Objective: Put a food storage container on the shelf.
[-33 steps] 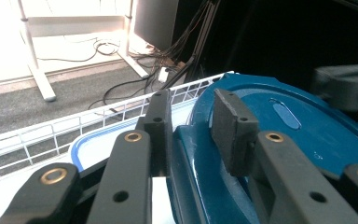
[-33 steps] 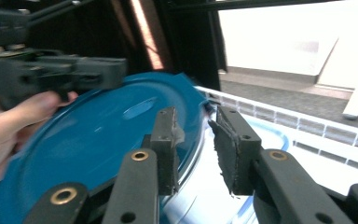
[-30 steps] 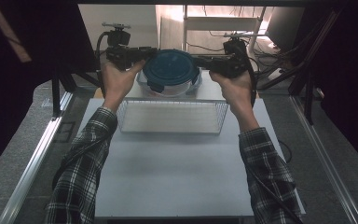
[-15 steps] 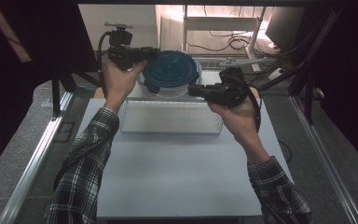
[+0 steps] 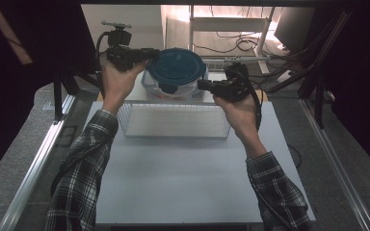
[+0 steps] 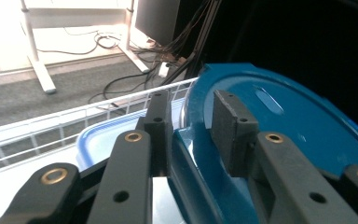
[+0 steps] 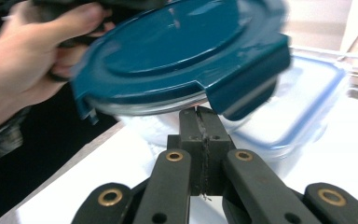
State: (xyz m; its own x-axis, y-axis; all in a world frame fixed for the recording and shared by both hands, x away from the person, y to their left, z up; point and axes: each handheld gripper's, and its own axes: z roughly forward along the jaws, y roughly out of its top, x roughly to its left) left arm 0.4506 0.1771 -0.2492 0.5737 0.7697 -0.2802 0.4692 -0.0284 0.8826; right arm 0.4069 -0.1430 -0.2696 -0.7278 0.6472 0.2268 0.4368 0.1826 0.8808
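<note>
Since 0.5 s: right gripper (image 5: 203, 85) has drawn back, jaws now pressed together on nothing | lid (image 5: 176, 67) upper centre, held above tub (image 7: 303, 105), its rim between the left gripper (image 6: 193, 130) jaws | lid lifted; setting down left | round, no long axis; tilted | basket (image 5: 173, 134) below.

Lab or workshop recording bay, white work table (image 5: 188, 168) at frame centre, dark curtains at both sides, loose cables (image 5: 231, 45) on floor at upper centre, metal stand legs (image 6: 37, 70) at upper left.
</note>
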